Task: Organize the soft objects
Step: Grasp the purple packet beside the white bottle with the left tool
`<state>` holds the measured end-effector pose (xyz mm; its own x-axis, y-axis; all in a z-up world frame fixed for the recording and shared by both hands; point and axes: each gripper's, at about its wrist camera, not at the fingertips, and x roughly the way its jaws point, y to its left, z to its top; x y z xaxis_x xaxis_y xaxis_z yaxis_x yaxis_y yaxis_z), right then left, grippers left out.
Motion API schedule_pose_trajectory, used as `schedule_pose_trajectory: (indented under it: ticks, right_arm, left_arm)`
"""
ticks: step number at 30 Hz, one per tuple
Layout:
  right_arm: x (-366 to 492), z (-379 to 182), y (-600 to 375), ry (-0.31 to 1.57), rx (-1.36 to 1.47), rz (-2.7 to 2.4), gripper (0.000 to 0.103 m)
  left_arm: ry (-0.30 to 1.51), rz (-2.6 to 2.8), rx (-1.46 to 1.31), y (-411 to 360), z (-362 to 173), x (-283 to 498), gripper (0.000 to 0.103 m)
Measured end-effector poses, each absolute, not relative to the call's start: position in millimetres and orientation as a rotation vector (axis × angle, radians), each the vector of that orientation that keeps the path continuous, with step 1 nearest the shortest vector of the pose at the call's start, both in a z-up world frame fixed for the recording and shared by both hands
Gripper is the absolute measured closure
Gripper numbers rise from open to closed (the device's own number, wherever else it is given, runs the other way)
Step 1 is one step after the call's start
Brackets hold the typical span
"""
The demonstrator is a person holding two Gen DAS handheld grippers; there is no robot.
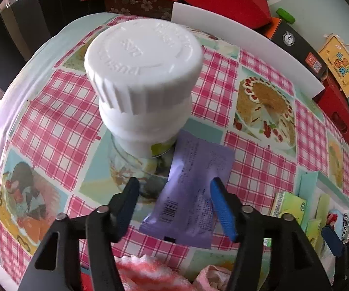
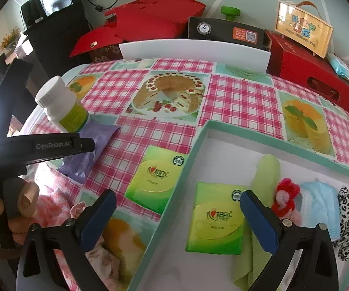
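1. Left gripper (image 1: pixel 174 208) spread wide and released, hovering low over the purple sachet (image 1: pixel 193 191) without touching it; blue pads either side of the pack.
2. Purple sachet lay flat on the checked tablecloth (image 1: pixel 259 167), toward the left edge of the table, its far corner touching the base of the white bottle (image 1: pixel 143 77).
3. White bottle stood upright just beyond the sachet, blocking the way straight ahead; bare cloth to its left and right.
4. Right gripper (image 2: pixel 178 220) also spread and released, grasping nothing, poised over the near left wall of the teal-rimmed box (image 2: pixel 191 150).
5. Inside the box: a green tissue pack (image 2: pixel 215 220) flat on the white floor near the left wall, resting on a green cloth (image 2: pixel 264 177); a red knitted flower (image 2: pixel 285 194), a blue face mask (image 2: pixel 319 198) and a leopard-print piece (image 2: pixel 346 220) crowded toward the right wall.
6. Bare box floor remained along the far wall and far left corner.
7. Second green tissue pack (image 2: pixel 155 179) lay outside on the cloth, just beside the box's left wall.
8. Pink crumpled fabric (image 2: pixel 53 206) bunched at the near left edge of the table.
9. White board (image 2: pixel 193 51) stood along the far edge, red boxes (image 2: pixel 307 72) behind it and at the right corner.
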<state>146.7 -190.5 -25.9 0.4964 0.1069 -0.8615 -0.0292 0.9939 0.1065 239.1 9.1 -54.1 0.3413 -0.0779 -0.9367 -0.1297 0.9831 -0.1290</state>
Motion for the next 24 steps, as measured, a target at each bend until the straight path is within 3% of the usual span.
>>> schedule_pose_trajectory:
  ticks: [2,21,24]
  right_arm:
    - [146.5,-24.7,-192.7,1.044,0.089,0.083,0.0]
    - [143.9,-23.6,-202.0,1.041,0.119,0.088,0.0]
    - [144.3,-24.7,-201.6,1.044,0.114,0.09,0.0]
  left_arm:
    - [1.221,0.03,-0.195,6.9,-53.4,240.6,0.031]
    - [1.229,0.034,-0.039,-47.9,-68.6,247.9,0.029]
    - [1.222,0.042,-0.047,-47.5,-67.7,246.3,0.041]
